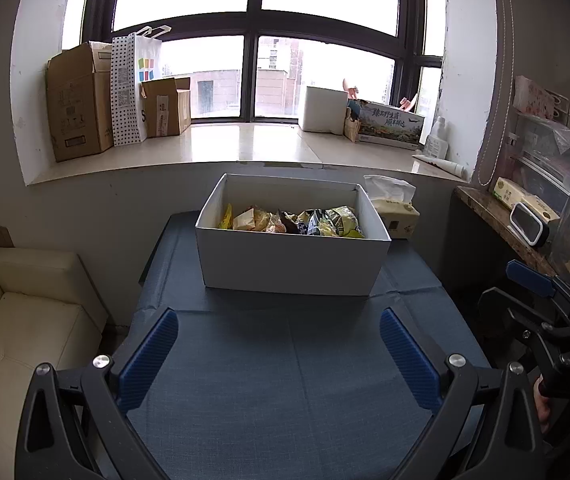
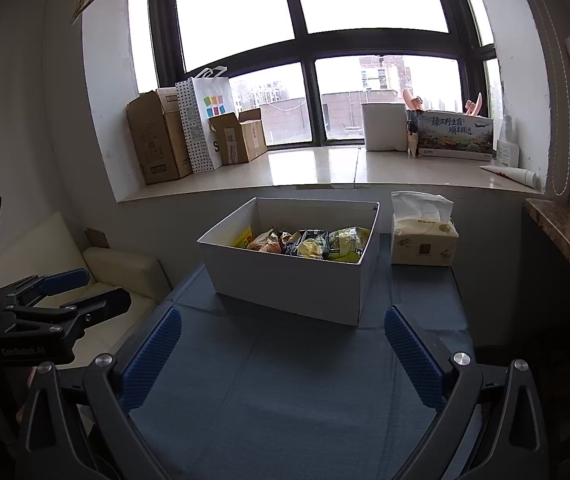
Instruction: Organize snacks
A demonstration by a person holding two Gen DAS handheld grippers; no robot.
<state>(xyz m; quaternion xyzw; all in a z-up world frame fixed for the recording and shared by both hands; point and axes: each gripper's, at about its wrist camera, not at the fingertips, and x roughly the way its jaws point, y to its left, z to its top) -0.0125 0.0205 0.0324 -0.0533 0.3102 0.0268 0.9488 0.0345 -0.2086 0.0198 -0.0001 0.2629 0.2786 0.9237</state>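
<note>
Both your grippers, left gripper (image 1: 279,354) and right gripper (image 2: 283,354), hover over blue tablecloth (image 1: 285,380), jaws spread wide, holding nothing. Snacks (image 1: 293,220) sit piled inside white box (image 1: 291,264) ahead. Looks like pre-grasp or final check. Next: reach forward into box.

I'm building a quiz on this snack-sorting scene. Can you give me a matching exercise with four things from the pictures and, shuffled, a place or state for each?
Things:
1. snack packets
2. tissue box
3. polka-dot paper bag
4. left gripper

Places or states:
A. on the windowsill, between cardboard boxes
B. open, holding nothing, above the blue tablecloth
C. inside the white box
D. on the table, just right of the white box

Pairs: 1-C, 2-D, 3-A, 4-B
</note>
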